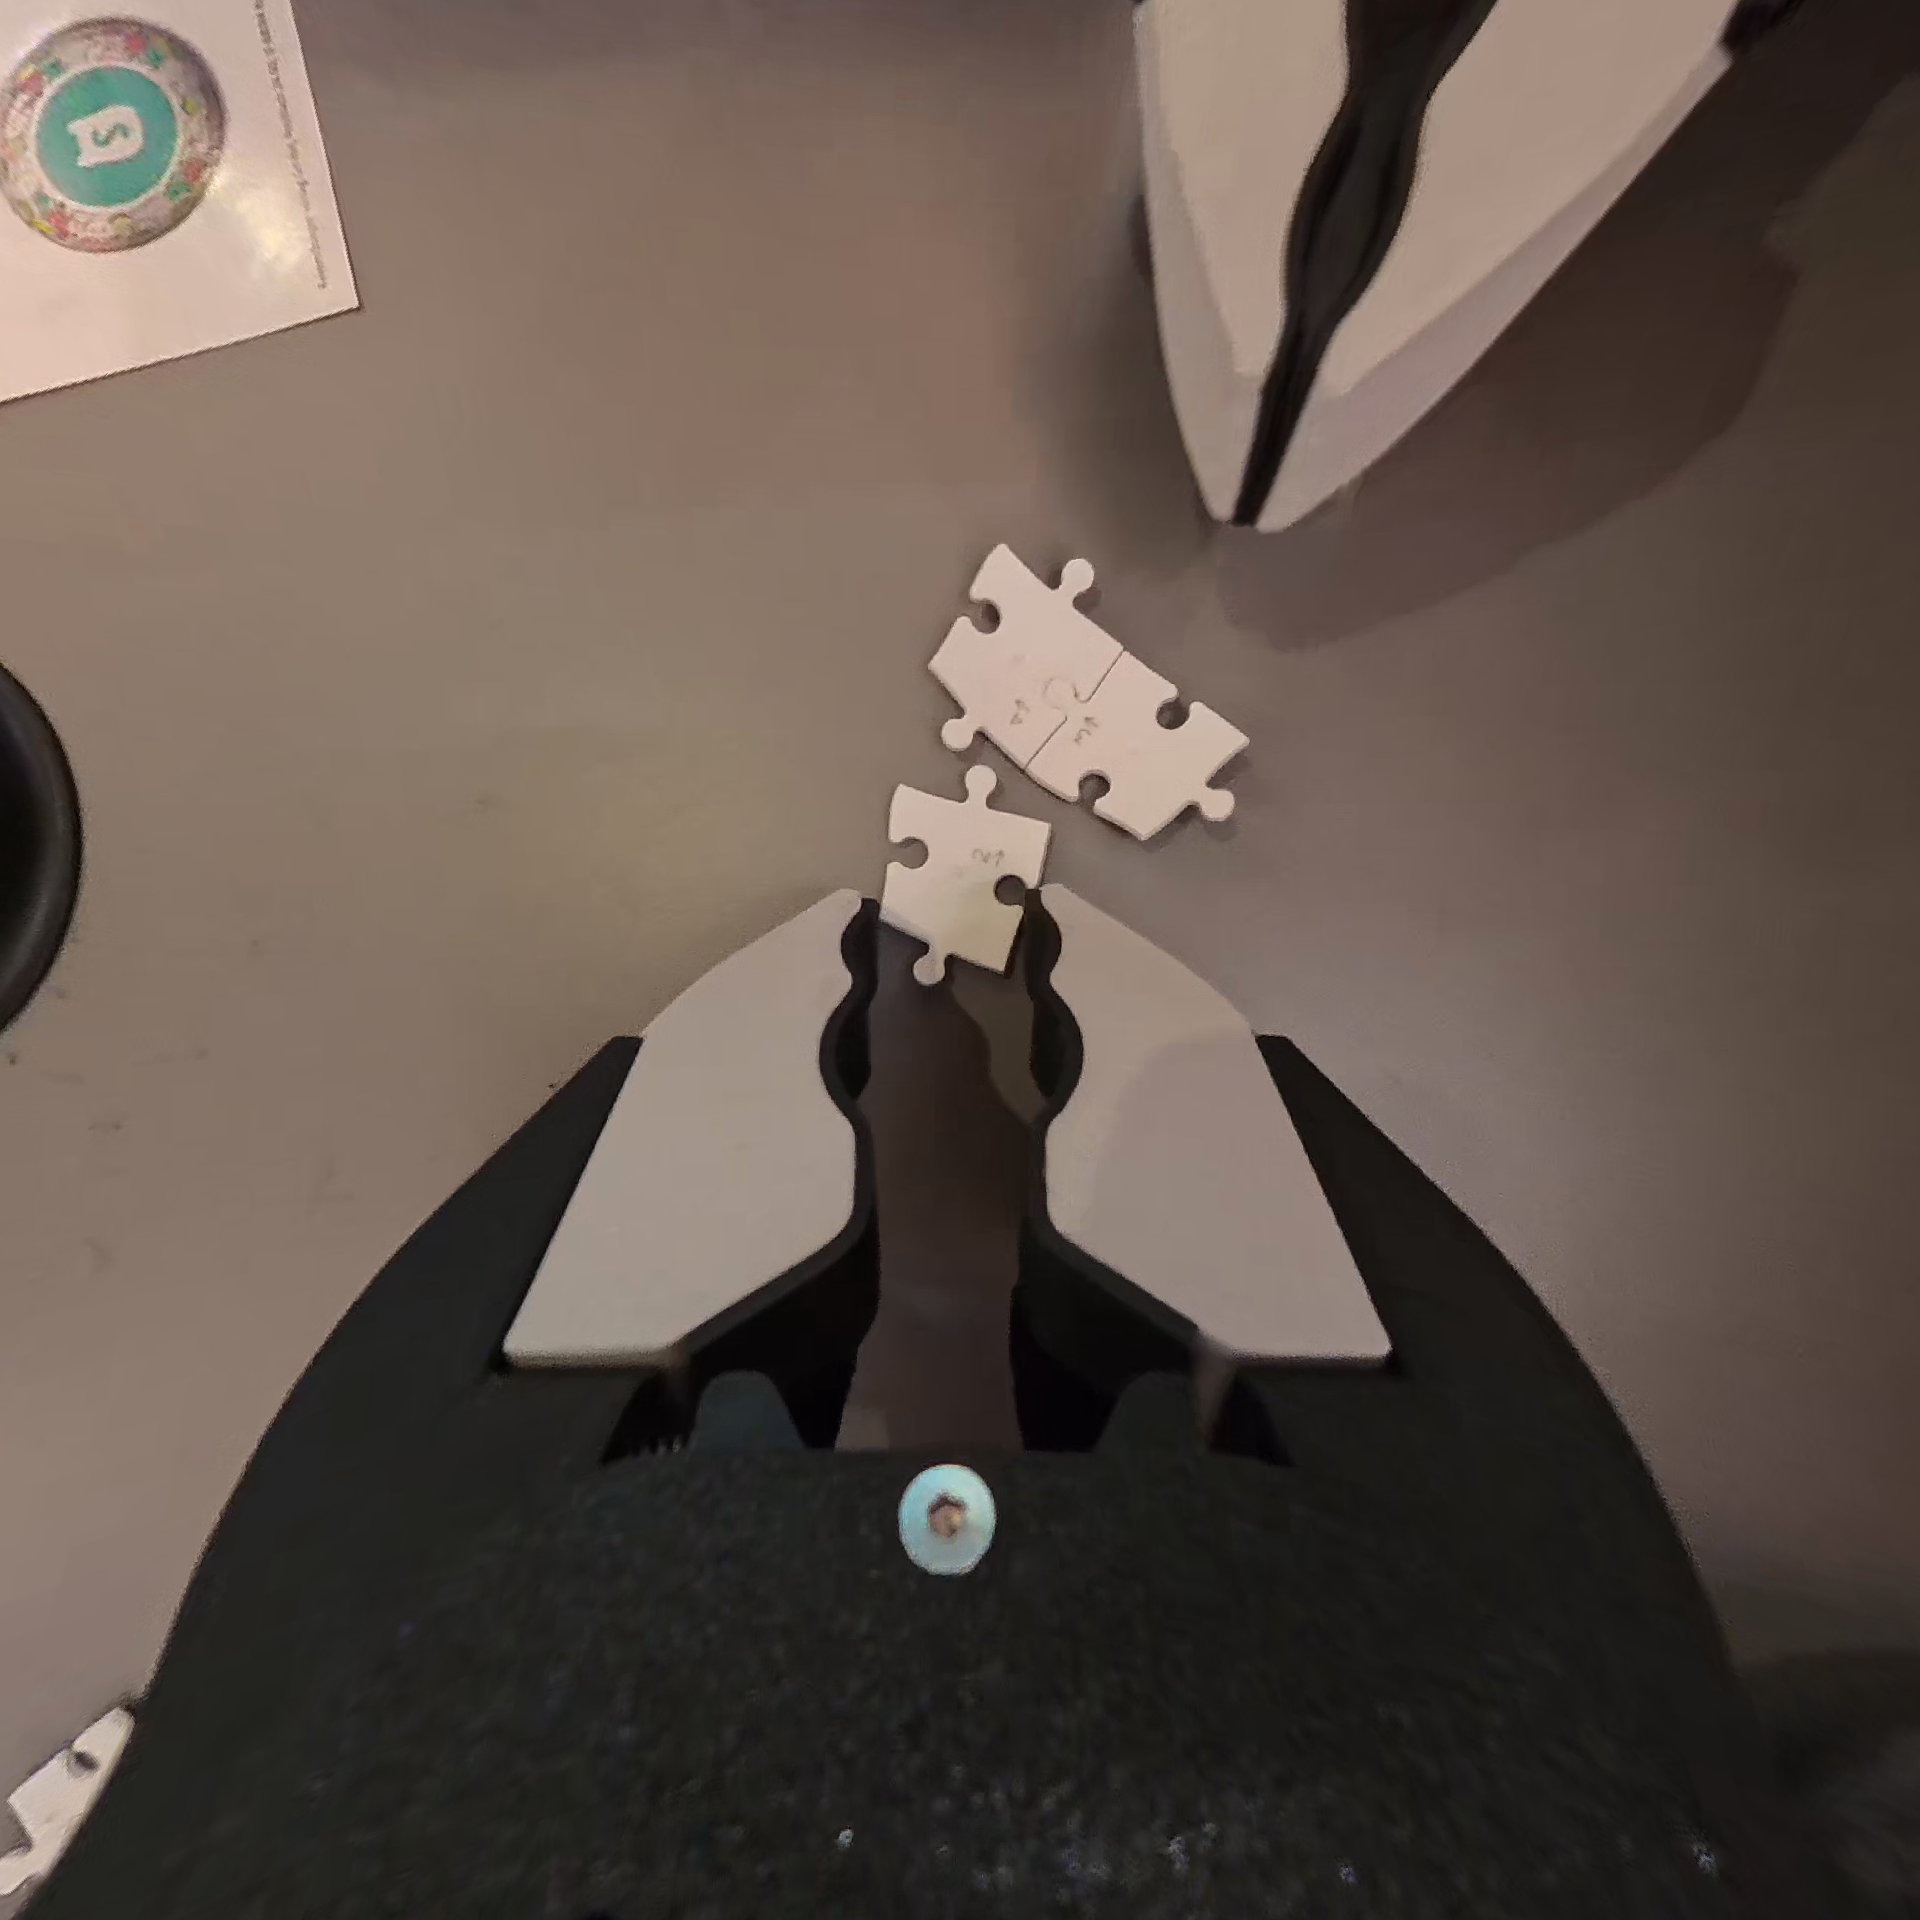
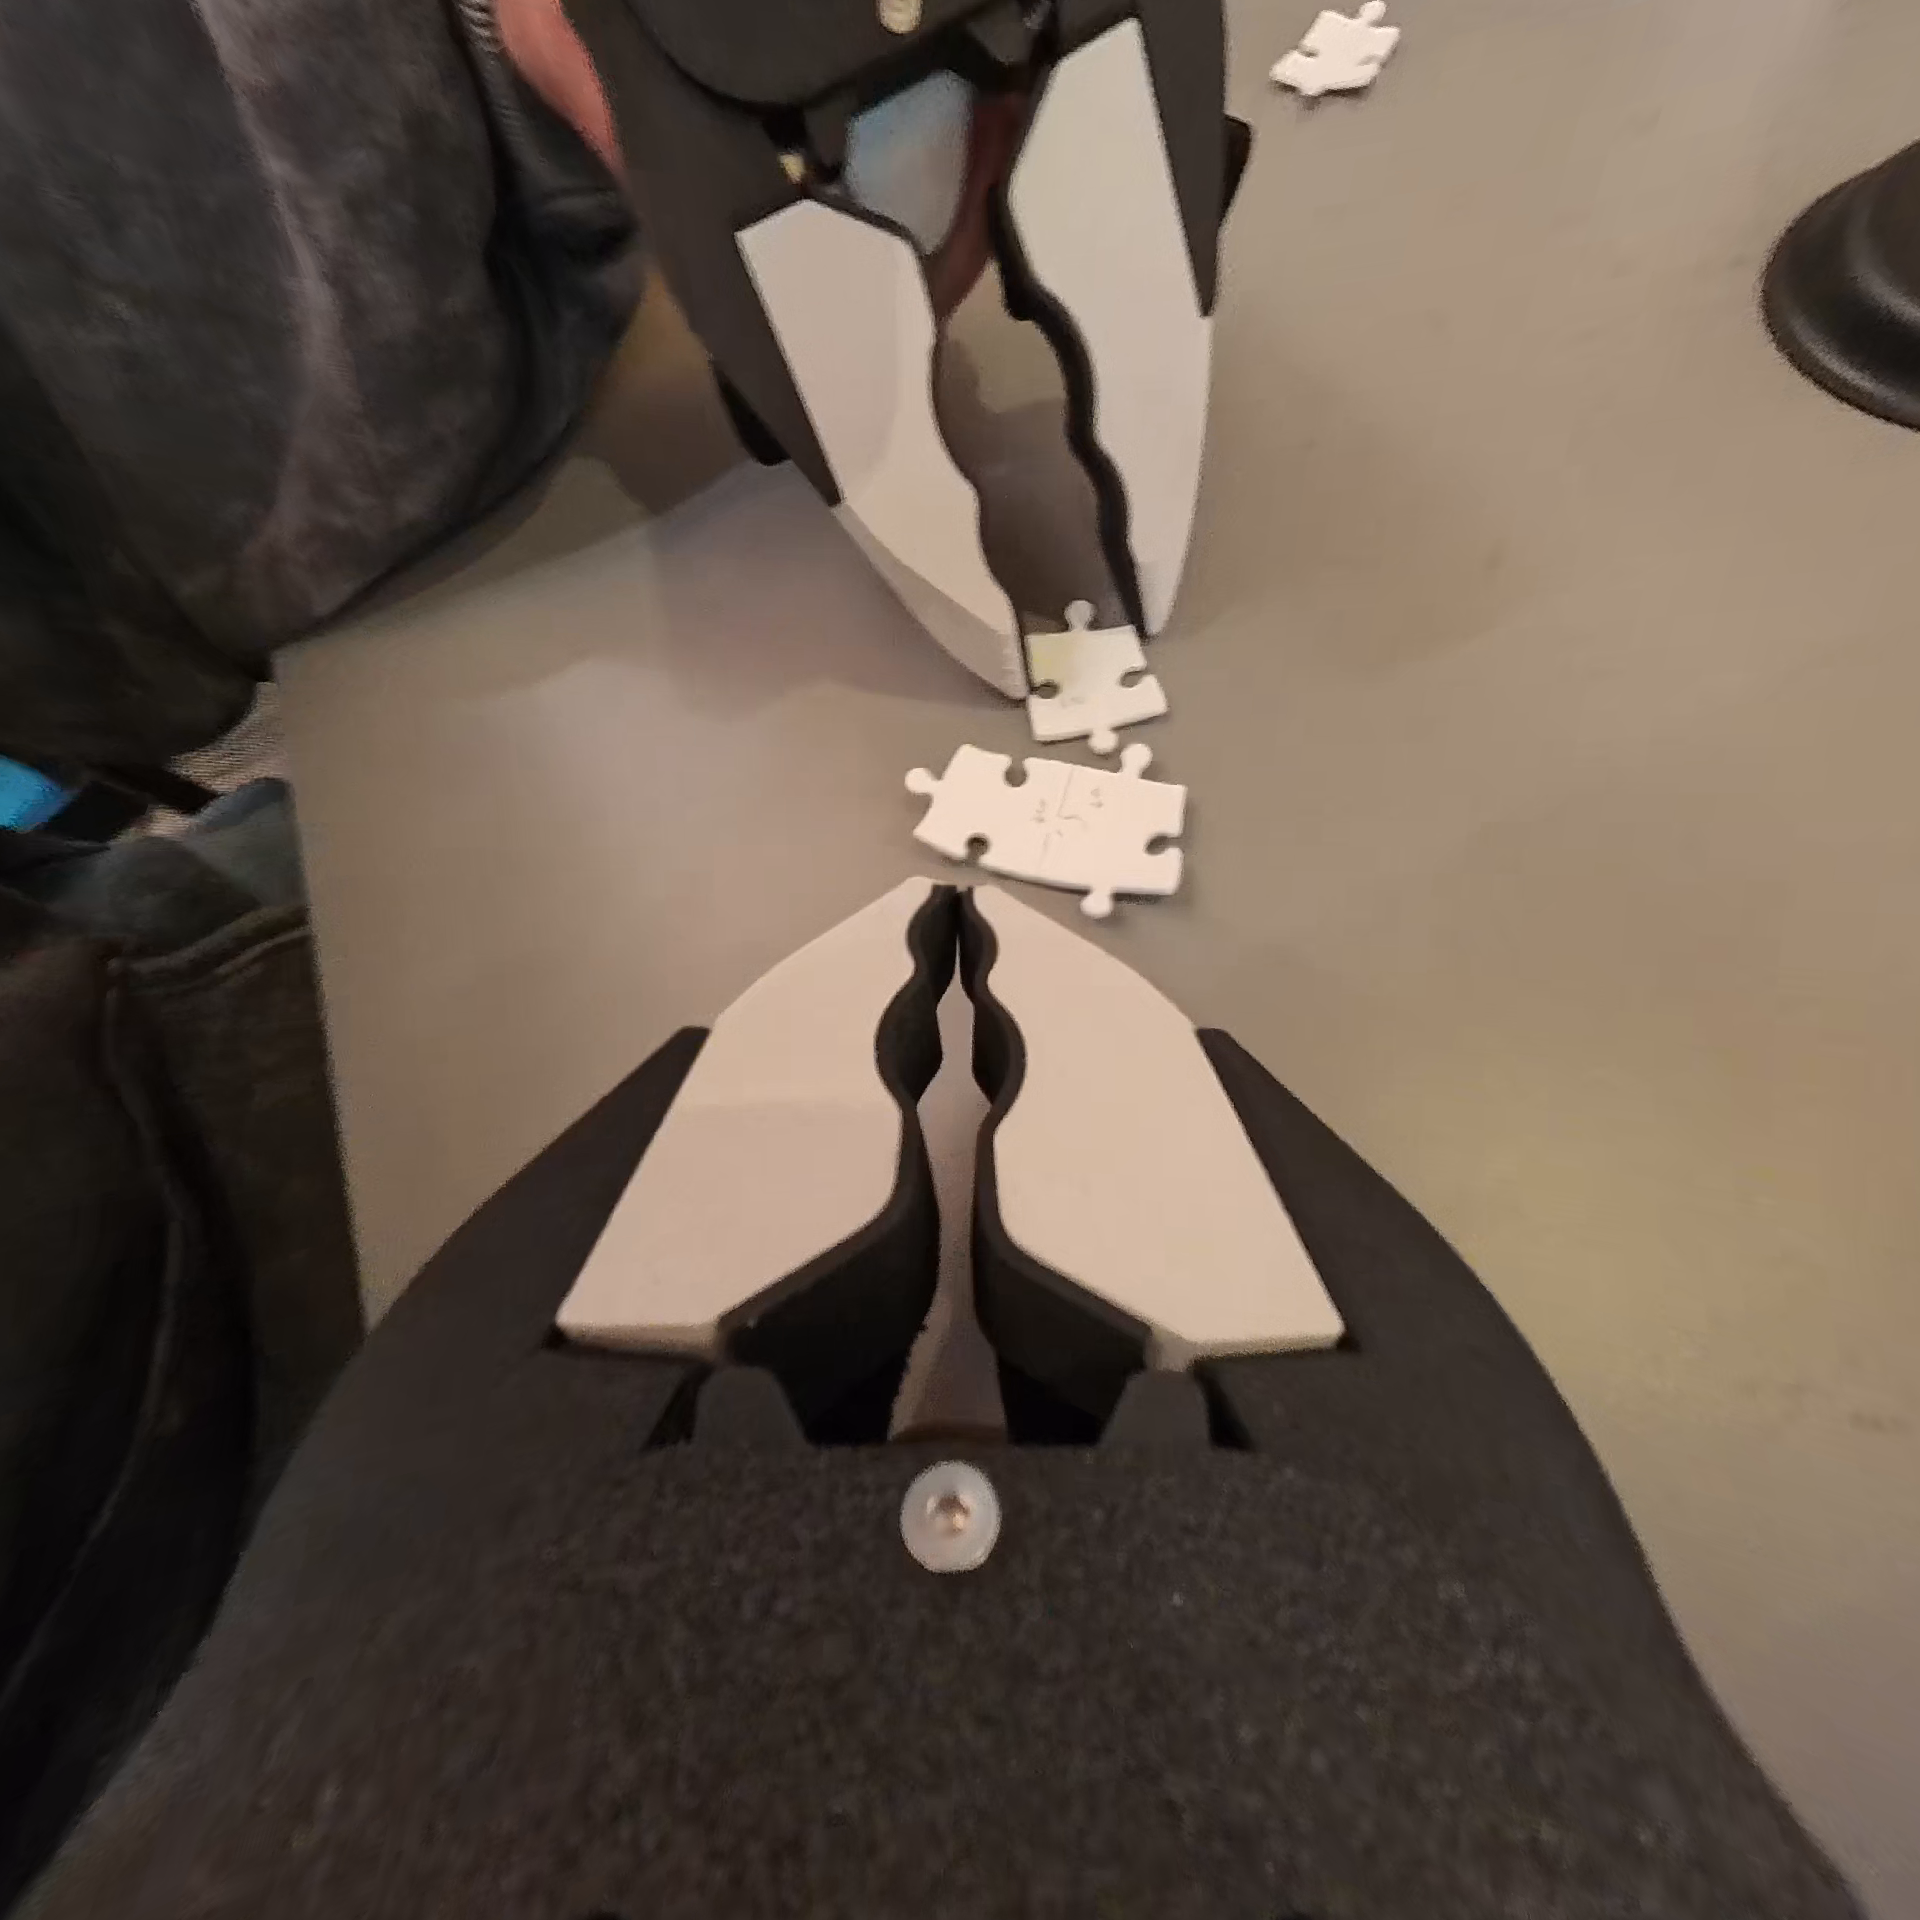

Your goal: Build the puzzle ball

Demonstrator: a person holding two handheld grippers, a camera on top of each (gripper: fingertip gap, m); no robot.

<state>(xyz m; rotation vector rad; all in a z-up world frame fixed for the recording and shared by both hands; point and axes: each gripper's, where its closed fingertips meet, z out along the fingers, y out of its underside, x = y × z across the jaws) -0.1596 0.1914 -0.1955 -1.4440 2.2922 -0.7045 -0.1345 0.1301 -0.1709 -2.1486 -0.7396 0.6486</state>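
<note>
White single piece (image 1: pixel 966 883) pinched by left gripper (image 1: pixel 951 909); right gripper (image 2: pixel 958 891) closed, empty, near 2-piece section (image 2: pixel 1049 826).

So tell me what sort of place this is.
Probably a tabletop work station indoors: a plain grey table with loose white puzzle pieces, a printed reference sheet, and a seated person's dark clothing alongside.

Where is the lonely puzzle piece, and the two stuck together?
single puzzle piece (image 1: pixel 961 883): left wrist view, on its flat white middle.
joined pair of pieces (image 1: pixel 1081 701): left wrist view, on the seam where the two meet.
</note>
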